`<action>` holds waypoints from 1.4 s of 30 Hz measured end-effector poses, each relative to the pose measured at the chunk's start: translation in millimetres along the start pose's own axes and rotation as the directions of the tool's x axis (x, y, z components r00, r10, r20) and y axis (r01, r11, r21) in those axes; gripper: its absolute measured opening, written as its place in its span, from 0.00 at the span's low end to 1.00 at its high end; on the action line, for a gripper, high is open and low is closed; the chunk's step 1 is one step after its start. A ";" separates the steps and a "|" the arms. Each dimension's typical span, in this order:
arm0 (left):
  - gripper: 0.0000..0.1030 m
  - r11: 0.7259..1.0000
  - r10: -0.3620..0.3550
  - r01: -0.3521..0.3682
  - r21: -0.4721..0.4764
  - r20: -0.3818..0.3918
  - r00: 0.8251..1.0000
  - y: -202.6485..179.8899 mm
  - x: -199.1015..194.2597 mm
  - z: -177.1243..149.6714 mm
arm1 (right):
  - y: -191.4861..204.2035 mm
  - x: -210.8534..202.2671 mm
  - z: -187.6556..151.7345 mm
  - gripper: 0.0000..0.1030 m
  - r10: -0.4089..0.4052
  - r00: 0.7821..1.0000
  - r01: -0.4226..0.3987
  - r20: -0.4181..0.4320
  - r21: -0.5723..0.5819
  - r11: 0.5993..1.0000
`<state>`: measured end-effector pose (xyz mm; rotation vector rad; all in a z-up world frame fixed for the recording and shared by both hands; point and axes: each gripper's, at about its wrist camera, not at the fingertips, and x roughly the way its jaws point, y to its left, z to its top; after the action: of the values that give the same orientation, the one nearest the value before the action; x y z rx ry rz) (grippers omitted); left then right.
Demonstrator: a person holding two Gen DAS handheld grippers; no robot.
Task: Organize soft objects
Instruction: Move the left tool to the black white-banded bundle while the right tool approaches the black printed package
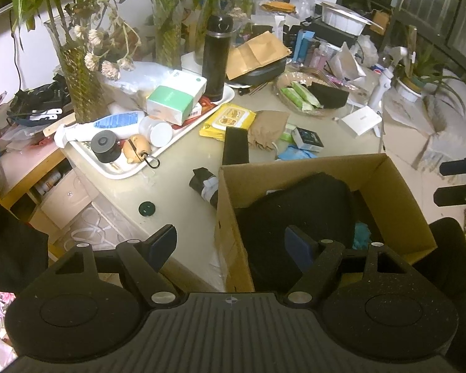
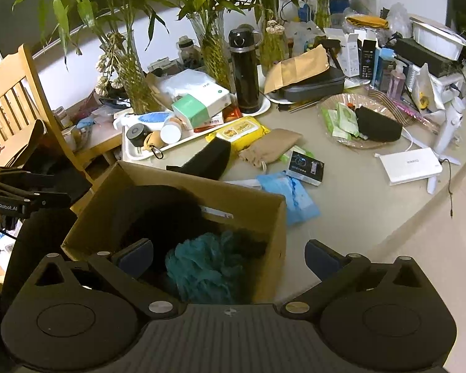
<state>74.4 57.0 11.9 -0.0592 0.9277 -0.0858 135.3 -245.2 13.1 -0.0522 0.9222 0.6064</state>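
Note:
An open cardboard box (image 1: pixel 385 171) (image 2: pixel 208 192) stands at the table's near edge. Inside lie a black soft pad (image 1: pixel 298 208) (image 2: pixel 158 214) and a teal mesh pouf (image 2: pixel 205 267) (image 1: pixel 362 237). My left gripper (image 1: pixel 231 245) hangs open astride the box's left wall, with one finger over the black pad. My right gripper (image 2: pixel 230 258) is open above the pouf and the box's right wall, pressing on neither. Beyond the box lie a black foam piece (image 2: pixel 208 158), a tan drawstring pouch (image 2: pixel 270 147) and a blue packet (image 2: pixel 290 192). A black rolled bundle (image 1: pixel 203 183) lies left of the box.
A white tray (image 1: pixel 133 168) holds bottles and boxes. A black flask (image 1: pixel 216 59), glass vases with plants (image 1: pixel 80 71), a yellow wipes pack (image 2: pixel 239 130) and a basket of green packets (image 2: pixel 341 118) crowd the table. A wooden chair (image 2: pixel 12 93) stands left.

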 end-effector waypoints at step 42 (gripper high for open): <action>0.74 0.998 0.064 -0.065 0.018 0.066 0.996 15.7 19.1 41.5 | -28.2 15.7 14.7 1.00 -0.043 0.999 0.043 0.011 0.054 0.998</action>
<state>119.8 71.3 20.1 -0.0137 0.8629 -0.0332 167.6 -257.0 4.3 -0.0205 0.9226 0.5414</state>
